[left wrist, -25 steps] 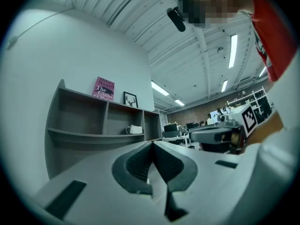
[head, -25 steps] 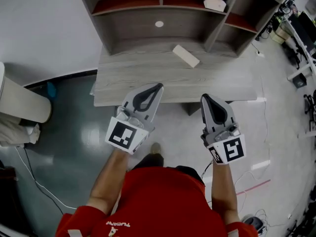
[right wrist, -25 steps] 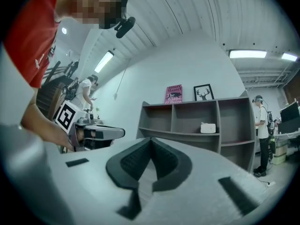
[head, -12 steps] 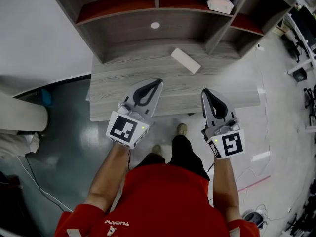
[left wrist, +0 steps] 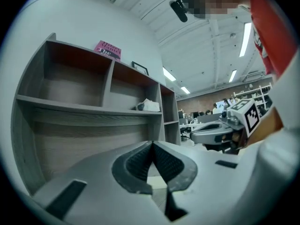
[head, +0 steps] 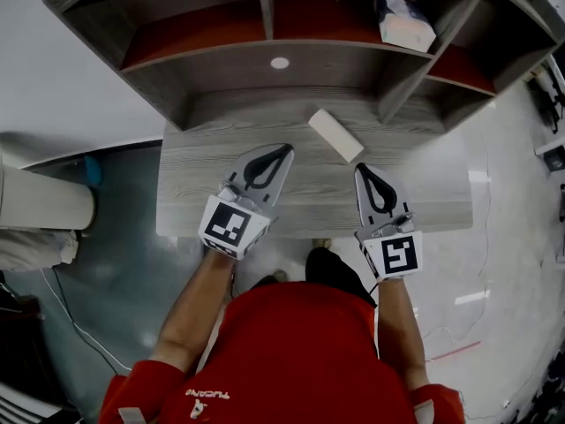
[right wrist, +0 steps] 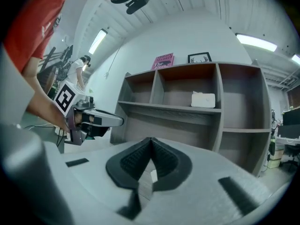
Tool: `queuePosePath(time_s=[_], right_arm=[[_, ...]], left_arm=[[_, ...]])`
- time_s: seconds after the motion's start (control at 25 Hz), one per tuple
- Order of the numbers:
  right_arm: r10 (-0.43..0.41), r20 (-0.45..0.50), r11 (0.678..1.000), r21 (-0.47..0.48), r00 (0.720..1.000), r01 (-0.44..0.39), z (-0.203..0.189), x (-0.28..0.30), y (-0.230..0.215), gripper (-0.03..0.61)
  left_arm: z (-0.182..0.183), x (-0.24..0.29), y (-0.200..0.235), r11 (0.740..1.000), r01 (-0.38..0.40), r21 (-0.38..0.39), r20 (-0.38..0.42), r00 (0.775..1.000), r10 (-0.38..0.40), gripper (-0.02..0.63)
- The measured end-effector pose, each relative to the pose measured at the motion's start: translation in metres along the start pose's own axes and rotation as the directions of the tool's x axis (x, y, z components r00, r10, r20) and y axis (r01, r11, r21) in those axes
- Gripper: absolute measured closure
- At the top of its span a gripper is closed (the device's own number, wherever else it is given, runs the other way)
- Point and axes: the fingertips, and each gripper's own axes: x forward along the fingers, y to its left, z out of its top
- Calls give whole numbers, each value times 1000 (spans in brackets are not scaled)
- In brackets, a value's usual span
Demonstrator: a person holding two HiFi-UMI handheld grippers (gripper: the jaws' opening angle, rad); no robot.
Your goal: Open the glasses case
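Observation:
A cream oblong glasses case (head: 335, 134) lies shut and askew on the grey wooden desk (head: 203, 179), toward the back middle. My left gripper (head: 284, 151) hovers over the desk with its tips just left of the case, jaws shut and empty. My right gripper (head: 360, 169) is a little nearer than the case, on its right, also shut with nothing held. In the left gripper view the pads (left wrist: 140, 161) meet at the tips (left wrist: 152, 144), and a pale patch that may be the case shows below them. The right gripper view shows the same closed pads (right wrist: 164, 161).
A shelf unit (head: 265, 60) stands at the back of the desk, with a white pack (head: 404, 25) in an upper compartment. A pink book (right wrist: 164, 60) and a small frame (right wrist: 199, 57) sit on top. Grey floor and a cable (head: 79, 325) lie beside the desk.
The person has stepped up to the desk. Both grippers have come forward from before its front edge to over the top, closer to the case. The jaws stayed shut.

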Motion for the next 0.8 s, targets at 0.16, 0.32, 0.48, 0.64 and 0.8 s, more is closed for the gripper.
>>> queuePosePath(time_s=[0.16,0.32,0.48,0.64,0.8], right_arm=[[45,-24,999,22,999,-45,-24,19,-25,574],[98,-65,994,61,993,-94,-46,33,-37,573],[120,-76,990,81,990,-114,-60,49,-49,573],[112,-87,991,85,990,-104,-70,61,-61,573],[85,-101,994,78,991,-77,-79,73,-68,572]], left_arm=[[-24,35,11,999,-37,13,-52,998,38,604],[-43,60,18,998,-63,23,-112,992,65,604],[-62,80,27,996,-84,44,-152,984,90,604],[-82,97,31,996,-68,51,-207,975,77,603],[-103,108,39,998,-46,46,-254,966,56,603]])
